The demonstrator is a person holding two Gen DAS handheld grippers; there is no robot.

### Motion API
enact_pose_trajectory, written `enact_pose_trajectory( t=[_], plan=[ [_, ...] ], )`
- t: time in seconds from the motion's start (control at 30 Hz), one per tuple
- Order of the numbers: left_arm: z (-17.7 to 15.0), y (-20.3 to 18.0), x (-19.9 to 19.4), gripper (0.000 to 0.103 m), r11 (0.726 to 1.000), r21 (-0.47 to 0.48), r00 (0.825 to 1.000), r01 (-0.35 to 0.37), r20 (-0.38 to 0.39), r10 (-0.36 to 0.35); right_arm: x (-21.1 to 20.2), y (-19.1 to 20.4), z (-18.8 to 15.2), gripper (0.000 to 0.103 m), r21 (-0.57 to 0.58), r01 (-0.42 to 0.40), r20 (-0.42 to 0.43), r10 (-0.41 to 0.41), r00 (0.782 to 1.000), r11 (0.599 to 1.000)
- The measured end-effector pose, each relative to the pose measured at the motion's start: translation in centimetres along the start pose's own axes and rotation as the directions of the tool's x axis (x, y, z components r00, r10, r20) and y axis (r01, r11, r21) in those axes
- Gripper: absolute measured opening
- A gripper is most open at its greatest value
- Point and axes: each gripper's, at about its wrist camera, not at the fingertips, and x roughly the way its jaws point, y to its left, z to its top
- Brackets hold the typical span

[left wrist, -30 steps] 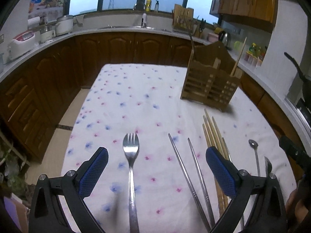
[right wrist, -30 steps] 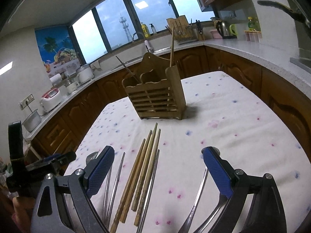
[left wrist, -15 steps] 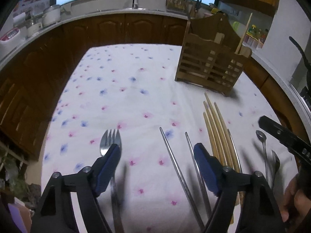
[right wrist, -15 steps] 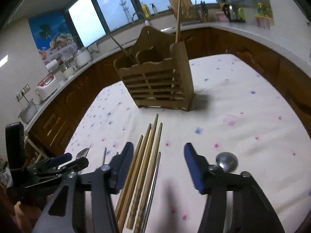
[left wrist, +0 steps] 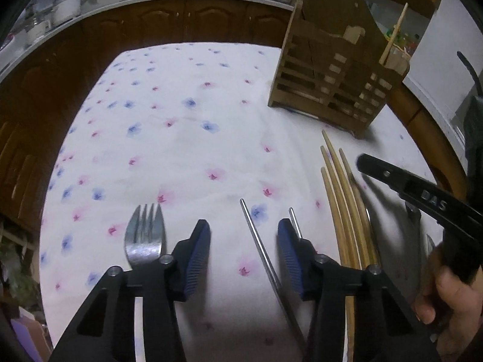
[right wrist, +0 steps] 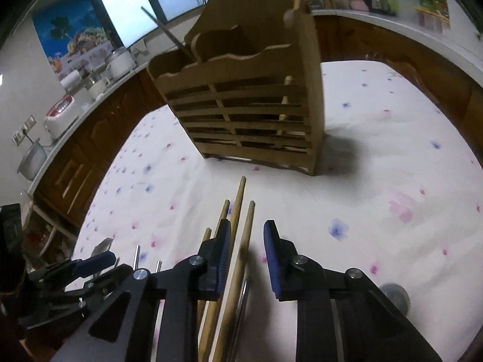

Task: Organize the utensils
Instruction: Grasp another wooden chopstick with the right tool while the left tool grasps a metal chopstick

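Both grippers straddle chopsticks lying lengthwise along their fingers

The left gripper (left wrist: pixel 243 252), tilted down at the desk (left wrist: pixel 187 150), has been closing; its half-spread fingers bracket a metal chopstick (left wrist: pixel 262 249), pads not yet pressing. The right gripper (right wrist: pixel 247 258), also closing, holds its fingers narrow around a wooden chopstick (right wrist: pixel 243 250), contact unclear. The wooden holder (right wrist: pixel 241 99) stands farther off.

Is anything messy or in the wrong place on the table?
Yes. The fork, metal chopsticks and wooden chopsticks lie loose on the flowered cloth instead of standing in the wooden holder. Only two sticks poke out of it, both leaning. Nothing looks spilled or broken.
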Motion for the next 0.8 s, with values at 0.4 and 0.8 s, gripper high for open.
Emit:
enact_pose_trajectory(
  t=[0.4,0.8],
  plan=[
    [0.5,-1.7,2.0,0.008,0.995,0.09,0.999,-0.045,0.026,0.043,2.3,0.8,0.7,0.008,-0.1,0.069,-0.059,-0.075,0.995,0.993],
    [-0.1,-1.0,-0.6,0.003,0.997,0.068,0.996,0.033,0.076,-0.038,-2.2,-0.2,0.8,0.005,-0.007,-0.039,0.035,0.039,0.999,0.999]
  ],
)
